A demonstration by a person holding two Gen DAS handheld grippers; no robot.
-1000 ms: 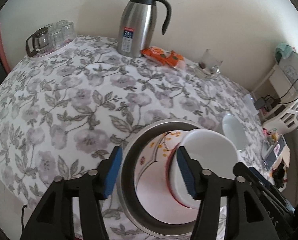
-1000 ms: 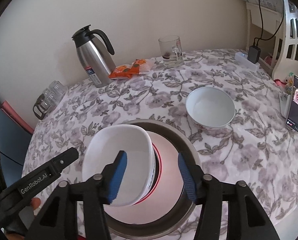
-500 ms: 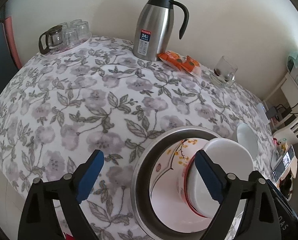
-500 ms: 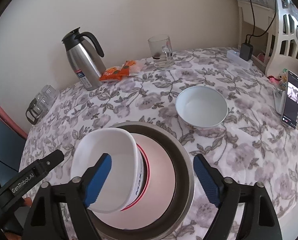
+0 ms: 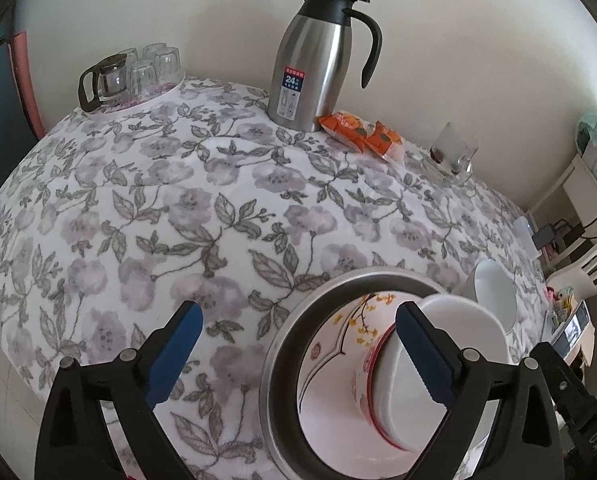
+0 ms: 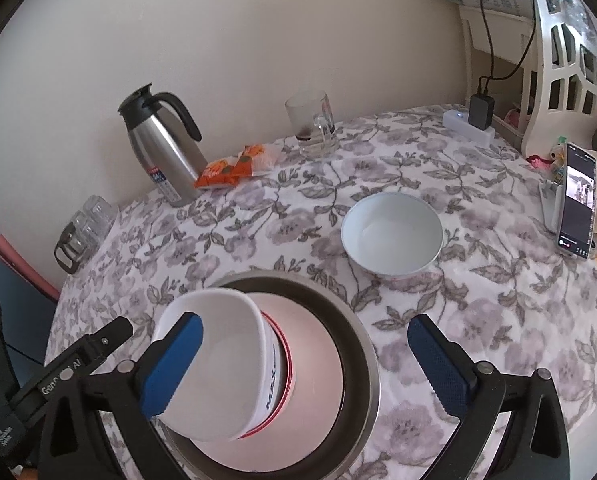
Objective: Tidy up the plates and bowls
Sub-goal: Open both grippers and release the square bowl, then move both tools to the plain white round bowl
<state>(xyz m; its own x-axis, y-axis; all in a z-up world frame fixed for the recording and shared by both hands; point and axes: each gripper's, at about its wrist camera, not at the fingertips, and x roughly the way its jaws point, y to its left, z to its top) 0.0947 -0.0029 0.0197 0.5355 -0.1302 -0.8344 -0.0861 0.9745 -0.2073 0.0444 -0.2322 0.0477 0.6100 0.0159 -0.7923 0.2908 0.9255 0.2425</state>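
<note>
Bowl [image 6: 234, 368] marked "MAX" leans in the metal basin [image 6: 362, 364]; both grippers' jaws just spread, empty.

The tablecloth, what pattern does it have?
The tablecloth is white with pale purple flowers and grey-green leaves on vines, clearest in the left wrist view.

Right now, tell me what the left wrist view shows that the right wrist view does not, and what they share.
Only the left wrist view shows the flower-painted plate inside the metal basin, and the open left gripper.

Only the right wrist view shows the phone standing at the table edge, the charger on the white power strip, and the open right gripper.

Both show the white bowl tilted inside the basin, the second bowl on the cloth, the steel jug, the orange packets and the glass mug.
</note>
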